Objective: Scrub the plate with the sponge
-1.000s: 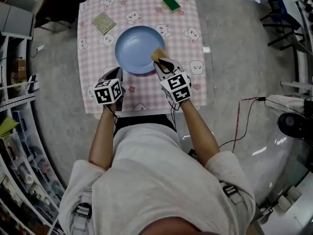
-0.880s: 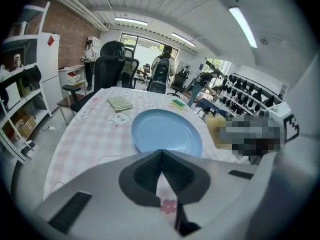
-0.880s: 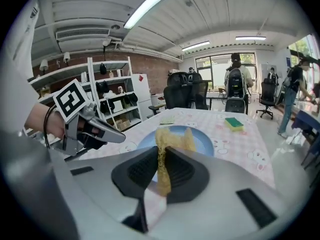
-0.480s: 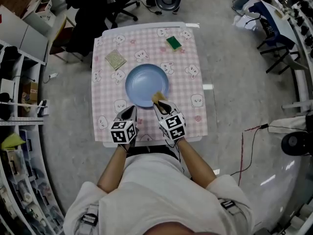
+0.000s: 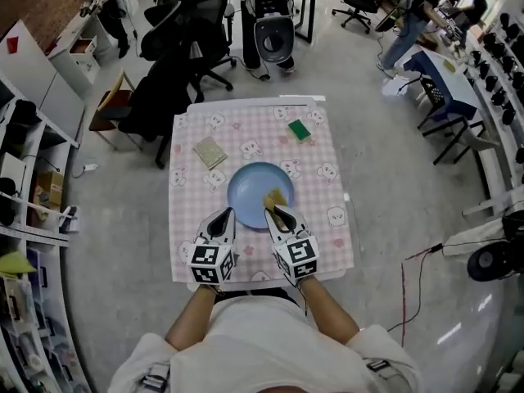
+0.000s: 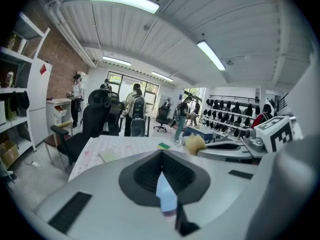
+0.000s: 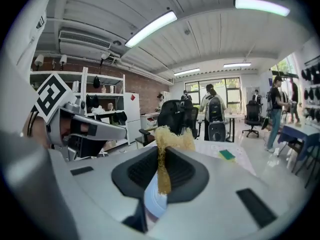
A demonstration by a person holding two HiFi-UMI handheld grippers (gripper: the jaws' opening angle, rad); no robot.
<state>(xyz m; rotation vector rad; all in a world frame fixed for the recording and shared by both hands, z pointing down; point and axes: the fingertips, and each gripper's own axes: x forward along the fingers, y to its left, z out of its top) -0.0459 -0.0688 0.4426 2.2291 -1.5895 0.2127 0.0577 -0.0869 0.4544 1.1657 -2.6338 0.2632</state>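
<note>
1. Plate first: we see the round blue plate [image 5: 250, 188] lying flat at the middle of the pink checked tablecloth [image 5: 327, 236].
2. Our right gripper [image 5: 276, 212] has its jaws clamped on a ragged yellow sponge [image 5: 275, 196], which sticks out past the tips over the plate's 5 o'clock edge (whether it touches the plate, we cannot tell).
3. Our left gripper [image 5: 224, 217] has its jaws pressed together with nothing between them, at the plate's 7 o'clock rim.
4. A green rectangular sponge [image 5: 300, 129] lies at 1 o'clock from the plate and a flat olive scouring pad [image 5: 210, 151] at 10 o'clock, both apart from it.
</note>
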